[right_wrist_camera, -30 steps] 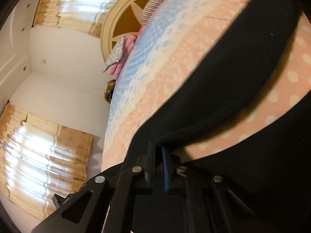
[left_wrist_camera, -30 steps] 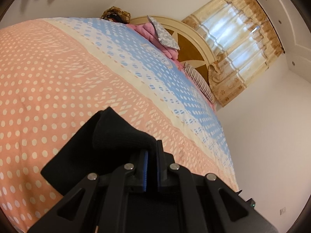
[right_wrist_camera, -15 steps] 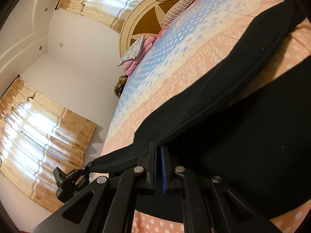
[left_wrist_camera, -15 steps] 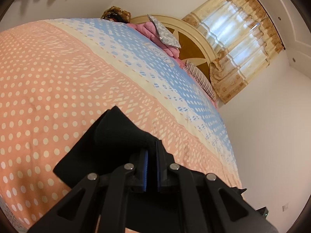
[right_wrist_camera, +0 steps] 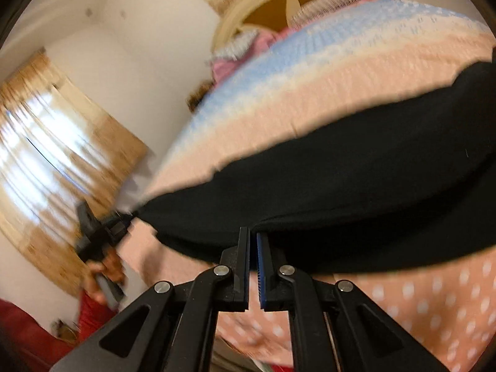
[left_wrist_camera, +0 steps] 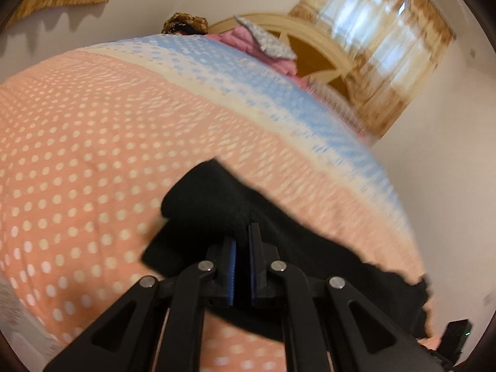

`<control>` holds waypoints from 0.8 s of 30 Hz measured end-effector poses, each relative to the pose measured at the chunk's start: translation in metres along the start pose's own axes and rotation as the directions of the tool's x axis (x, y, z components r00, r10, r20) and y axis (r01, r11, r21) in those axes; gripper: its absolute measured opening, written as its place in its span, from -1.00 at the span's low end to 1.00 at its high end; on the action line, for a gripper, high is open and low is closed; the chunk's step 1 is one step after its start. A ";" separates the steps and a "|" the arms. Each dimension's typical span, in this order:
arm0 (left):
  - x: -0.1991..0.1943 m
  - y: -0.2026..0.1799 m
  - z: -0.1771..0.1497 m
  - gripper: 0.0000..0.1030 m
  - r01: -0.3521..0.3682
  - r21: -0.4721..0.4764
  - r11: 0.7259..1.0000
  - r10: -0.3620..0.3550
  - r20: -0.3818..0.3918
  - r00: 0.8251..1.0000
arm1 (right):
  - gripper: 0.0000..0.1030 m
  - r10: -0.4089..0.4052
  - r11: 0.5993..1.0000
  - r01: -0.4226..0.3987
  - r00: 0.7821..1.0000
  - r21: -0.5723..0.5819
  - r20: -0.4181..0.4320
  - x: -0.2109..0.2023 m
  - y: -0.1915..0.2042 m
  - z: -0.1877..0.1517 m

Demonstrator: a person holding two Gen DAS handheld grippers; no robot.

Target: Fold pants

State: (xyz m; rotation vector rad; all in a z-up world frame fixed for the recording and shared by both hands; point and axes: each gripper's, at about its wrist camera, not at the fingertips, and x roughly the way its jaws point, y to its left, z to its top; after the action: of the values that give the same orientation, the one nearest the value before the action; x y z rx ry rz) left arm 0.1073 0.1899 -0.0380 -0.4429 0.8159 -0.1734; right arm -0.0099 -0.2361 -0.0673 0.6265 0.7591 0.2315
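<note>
2 wrist fisheyes, both low over the bed and looking along their own fingers.

The left wrist view sits close above the polka-dot bedspread (left_wrist_camera: 93,155), facing the headboard (left_wrist_camera: 313,49) and curtained window (left_wrist_camera: 378,40). The right wrist view is equally near, facing the same headboard (right_wrist_camera: 260,9) from the opposite side. Both share the black pants (left_wrist_camera: 217,204) (right_wrist_camera: 356,186) and bedspread (right_wrist_camera: 434,303); the right view also catches the left gripper (right_wrist_camera: 124,226).

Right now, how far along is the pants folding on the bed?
Done: the black fabric pants look doubled, one layer lying over another. In hand: the left gripper and right gripper each pinch an edge, holding the cloth over the peach dotted bedspread. Left: laying it flat, releasing, and probably another fold.
</note>
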 end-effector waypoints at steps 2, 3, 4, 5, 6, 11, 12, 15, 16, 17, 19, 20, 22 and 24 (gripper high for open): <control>0.010 0.002 -0.008 -0.86 -0.042 0.024 0.999 0.042 -0.029 0.999 | -0.93 -0.010 0.999 0.012 0.999 0.032 -0.050 0.013 -0.010 -0.010; 0.015 0.005 -0.011 -0.86 -0.058 0.025 0.998 0.059 -0.045 0.997 | -0.93 -0.022 0.999 0.025 0.997 0.041 -0.068 0.020 -0.014 -0.013; 0.020 0.009 -0.014 -0.86 -0.069 0.020 0.997 0.071 -0.065 0.995 | -0.93 -0.043 0.998 0.046 0.996 0.039 -0.081 0.026 -0.017 -0.015; 0.023 0.011 -0.017 -0.86 -0.072 0.015 0.997 0.073 -0.078 0.994 | -0.93 -0.052 0.998 0.055 0.995 0.035 -0.089 0.029 -0.019 -0.015; 0.024 0.013 -0.018 -0.85 -0.068 0.011 0.998 0.069 -0.080 0.994 | -0.93 -0.052 0.998 0.055 0.994 0.034 -0.094 0.031 -0.021 -0.014; 0.013 0.014 -0.015 -0.72 -0.054 0.029 0.998 0.056 -0.069 0.996 | -0.93 -0.036 0.999 0.033 0.997 -0.042 -0.071 0.022 -0.007 -0.001; 0.012 0.015 -0.016 -0.72 -0.047 0.028 0.998 0.049 -0.069 0.996 | -0.93 -0.026 0.998 0.023 0.998 -0.058 -0.063 0.020 -0.002 0.000; 0.013 0.017 -0.019 -0.72 -0.049 0.028 0.998 0.051 -0.072 0.996 | -0.92 0.003 0.995 -0.008 0.999 -0.103 -0.048 0.015 0.009 -0.001; 0.013 0.016 -0.020 -0.72 -0.056 0.036 0.998 0.059 -0.075 0.995 | -0.92 0.010 0.994 -0.015 0.999 -0.109 -0.046 0.016 0.011 0.001; 0.014 0.015 -0.021 -0.72 -0.062 0.041 0.997 0.065 -0.078 0.995 | -0.92 0.018 0.994 -0.023 0.999 -0.111 -0.046 0.015 0.012 0.002; 0.012 0.015 -0.022 -0.72 -0.062 0.045 0.997 0.065 -0.082 0.994 | -0.92 0.029 0.993 -0.034 0.999 -0.117 -0.041 0.015 0.015 0.006; 0.011 0.015 -0.022 -0.72 -0.061 0.047 0.997 0.065 -0.084 0.994 | -0.92 0.028 0.992 -0.032 0.999 -0.123 -0.033 0.016 0.017 0.009; 0.011 0.016 -0.023 -0.72 -0.063 0.051 0.997 0.067 -0.087 0.994 | -0.92 0.017 0.991 -0.020 1.000 -0.134 -0.019 0.017 0.019 0.017; 0.010 0.015 -0.027 -0.72 -0.069 0.059 0.996 0.074 -0.089 0.993 | -0.92 0.005 0.992 -0.006 1.000 -0.128 -0.011 0.023 0.018 0.024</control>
State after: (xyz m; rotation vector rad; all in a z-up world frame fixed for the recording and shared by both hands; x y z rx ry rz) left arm 0.0943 0.1914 -0.0673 -0.3548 0.9134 -0.1500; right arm 0.0236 -0.2230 -0.0556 0.5062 0.7470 0.2866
